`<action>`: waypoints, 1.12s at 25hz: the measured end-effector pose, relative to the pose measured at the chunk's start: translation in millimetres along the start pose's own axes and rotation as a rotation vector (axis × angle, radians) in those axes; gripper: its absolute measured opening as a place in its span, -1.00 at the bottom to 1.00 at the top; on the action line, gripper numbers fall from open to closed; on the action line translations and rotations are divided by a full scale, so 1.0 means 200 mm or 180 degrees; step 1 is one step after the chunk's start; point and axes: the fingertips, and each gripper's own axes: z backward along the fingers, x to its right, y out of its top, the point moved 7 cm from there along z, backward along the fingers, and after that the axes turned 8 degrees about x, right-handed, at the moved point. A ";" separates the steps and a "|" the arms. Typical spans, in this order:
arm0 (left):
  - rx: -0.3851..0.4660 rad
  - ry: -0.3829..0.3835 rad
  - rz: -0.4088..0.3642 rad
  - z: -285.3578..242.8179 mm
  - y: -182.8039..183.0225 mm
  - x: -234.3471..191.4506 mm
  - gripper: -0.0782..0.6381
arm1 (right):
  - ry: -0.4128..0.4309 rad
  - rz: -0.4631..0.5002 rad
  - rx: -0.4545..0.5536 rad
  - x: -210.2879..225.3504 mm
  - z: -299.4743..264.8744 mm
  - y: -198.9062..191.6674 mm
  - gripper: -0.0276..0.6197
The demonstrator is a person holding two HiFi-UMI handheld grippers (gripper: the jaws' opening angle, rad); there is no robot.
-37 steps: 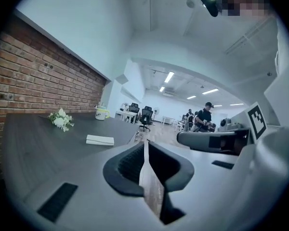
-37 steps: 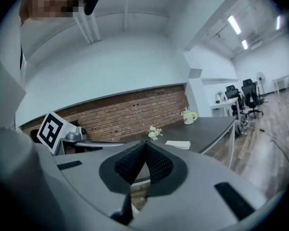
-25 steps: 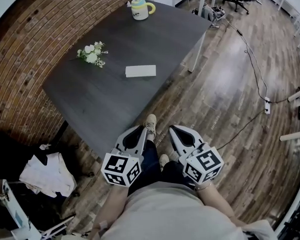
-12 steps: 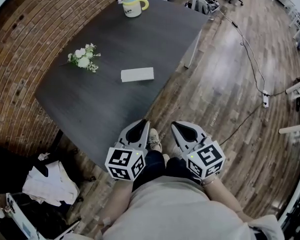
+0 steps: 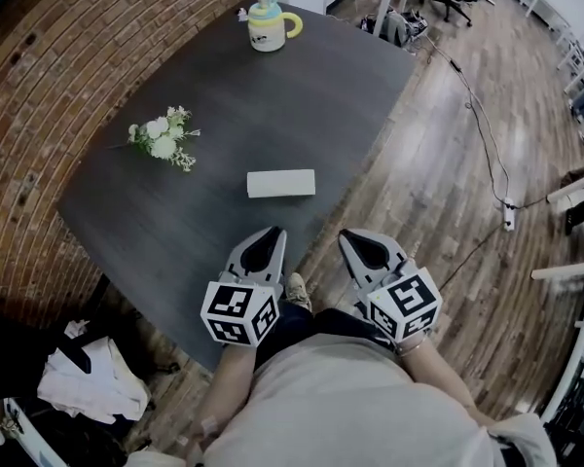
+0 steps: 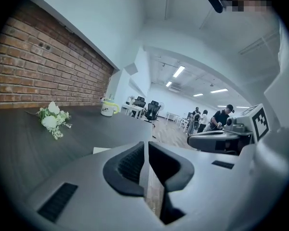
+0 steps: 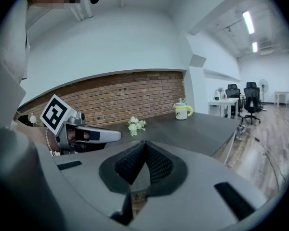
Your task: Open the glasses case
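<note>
On table (image 5: 156,232), glasses case (image 5: 280,183), whole only in head view.

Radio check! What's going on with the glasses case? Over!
Left gripper, right gripper: jaws together, both empty, at near edge of table. Glasses case closed, lying flat, untouched. Path clear; flowers and mug sit farther off.

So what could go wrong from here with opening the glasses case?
1. The left gripper and right gripper are both shut and empty. Unless they open first, the closed tips would likely just shove the glasses case.
2. The case lies loose on the smooth table, fairly close to the edge nearest the grippers, so a push might slide it off.
</note>
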 end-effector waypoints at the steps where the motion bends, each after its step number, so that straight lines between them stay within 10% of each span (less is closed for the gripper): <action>1: 0.0000 0.0008 0.0012 -0.02 0.01 -0.04 -0.66 | -0.0004 0.0009 -0.0003 0.01 -0.04 0.02 -0.90; 28: -0.0547 0.0731 0.0108 -0.14 -0.18 -0.54 -0.66 | 0.0505 0.0405 -0.0548 0.21 -0.59 -0.02 -0.90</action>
